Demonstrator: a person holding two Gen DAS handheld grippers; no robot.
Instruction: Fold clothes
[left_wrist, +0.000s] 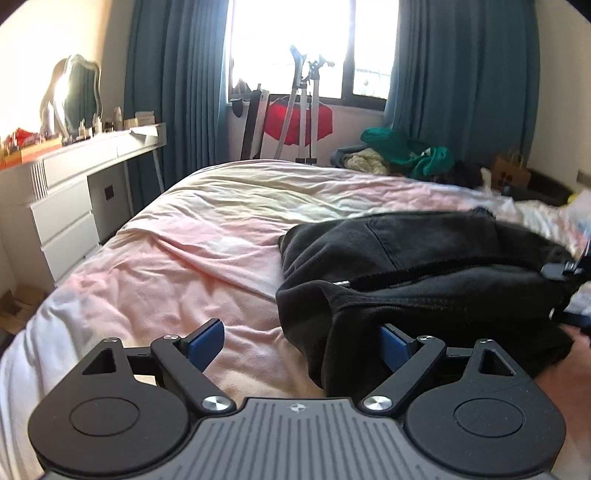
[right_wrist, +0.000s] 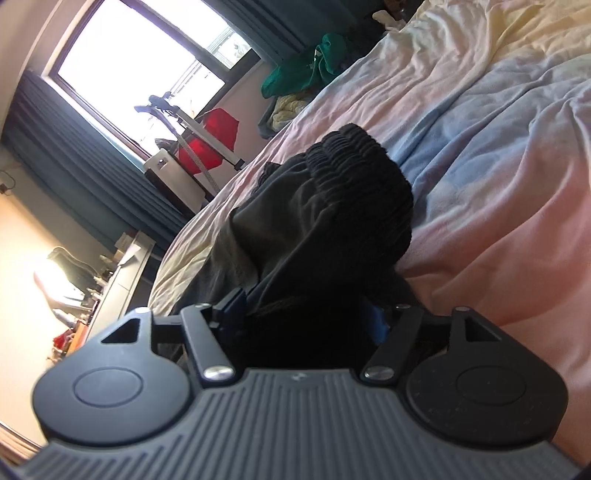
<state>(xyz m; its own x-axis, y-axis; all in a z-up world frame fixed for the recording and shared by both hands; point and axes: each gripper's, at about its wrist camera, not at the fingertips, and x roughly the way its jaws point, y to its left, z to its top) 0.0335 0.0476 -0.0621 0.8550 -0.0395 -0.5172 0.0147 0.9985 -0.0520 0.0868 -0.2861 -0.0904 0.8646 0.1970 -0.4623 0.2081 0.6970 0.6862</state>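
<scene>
Wide bed (left_wrist: 155, 258), pink cover rumpled. Toward its near right edge, a black garment (left_wrist: 424, 266) bunched in a loose heap, zip showing, ribbed cuff (right_wrist: 362, 155) uppermost. Soft, limp, fairly thick; likely to sag and slide, so best taken at hem or cuff. Left gripper (left_wrist: 299, 347) spread wide, cloth draped over one pad only. Right gripper (right_wrist: 306, 314) parted, fabric bunched between; grip uncertain.

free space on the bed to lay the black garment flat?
Bare bedspread lies left of the black garment, running toward the dresser side and up to the far edge by the window. Crowded: the far right corner, with a green clothes pile and clutter beside it.
</scene>
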